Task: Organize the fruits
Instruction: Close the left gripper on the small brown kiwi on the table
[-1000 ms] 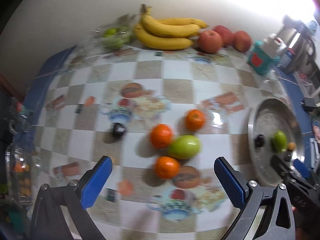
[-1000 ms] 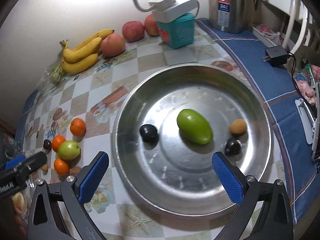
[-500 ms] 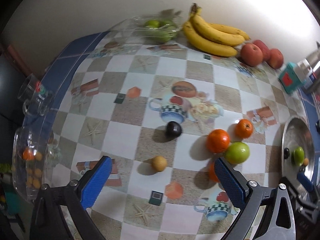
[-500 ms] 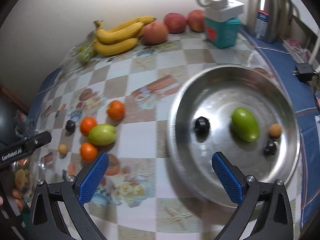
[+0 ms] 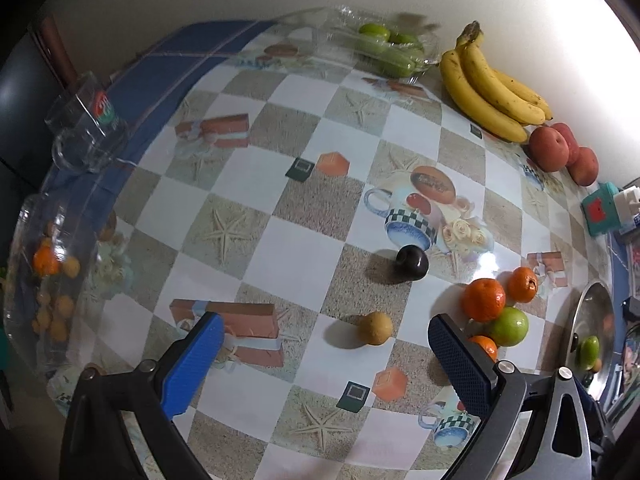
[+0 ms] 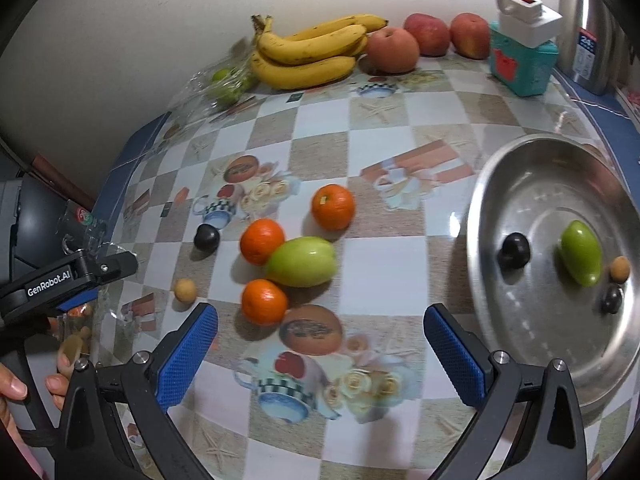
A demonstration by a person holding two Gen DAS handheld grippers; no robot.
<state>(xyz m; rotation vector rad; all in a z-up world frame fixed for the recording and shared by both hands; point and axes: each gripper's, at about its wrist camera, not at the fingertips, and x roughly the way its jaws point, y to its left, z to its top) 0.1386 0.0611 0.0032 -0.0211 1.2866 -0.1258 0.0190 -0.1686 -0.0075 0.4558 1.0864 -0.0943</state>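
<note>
1. The left tongs (image 5: pixel 324 348) are wide apart and hold nothing. They hang over the bench (image 5: pixel 296 248), with the small tan fruit (image 5: pixel 374 328) just ahead between the tips.
2. The right tongs (image 6: pixel 320 344) are wide apart too, and hold nothing. They point at 3 oranges (image 6: pixel 262 241) and a green fruit (image 6: pixel 301 262) bunched together, touching.
3. A dark plum (image 5: pixel 412 263) sits alone near the tan fruit.
4. The pan (image 6: pixel 492 320) on the right already holds 4 fruits: 1 green, 2 dark, 1 tan.
5. I think the job is part done. The loose fruits on the bench likely go in the pan next.
6. The tan fruit is tiny and round. If the tongs close off to one side, it may pop out and roll away.
7. The oranges touch the green fruit. Grabbing 1 could push the others and send them rolling.
8. The pan is smooth. A dropped fruit could roll and bump the rest.
</note>
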